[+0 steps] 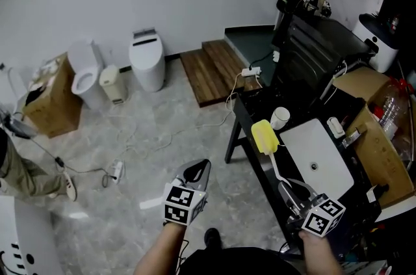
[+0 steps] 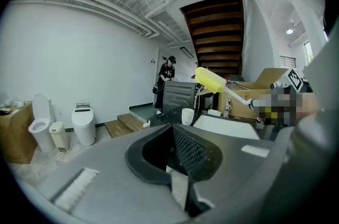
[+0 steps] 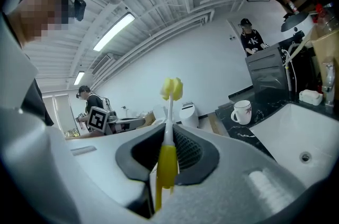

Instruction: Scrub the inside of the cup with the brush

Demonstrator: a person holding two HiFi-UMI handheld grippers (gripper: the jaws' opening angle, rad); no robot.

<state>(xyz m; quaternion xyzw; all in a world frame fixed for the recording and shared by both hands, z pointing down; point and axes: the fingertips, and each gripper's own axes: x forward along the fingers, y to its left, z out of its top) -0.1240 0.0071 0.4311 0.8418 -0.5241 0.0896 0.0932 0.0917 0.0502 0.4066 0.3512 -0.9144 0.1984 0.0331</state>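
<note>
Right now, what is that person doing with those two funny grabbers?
A person stands by a black counter with a grabber in each hand. The right gripper is shut on a brush with a yellow sponge head, held out over the counter. The left gripper is shut and holds nothing. The cup stands on the counter next to the white sink, and nothing touches it, so the scrubbing has not started.
</note>
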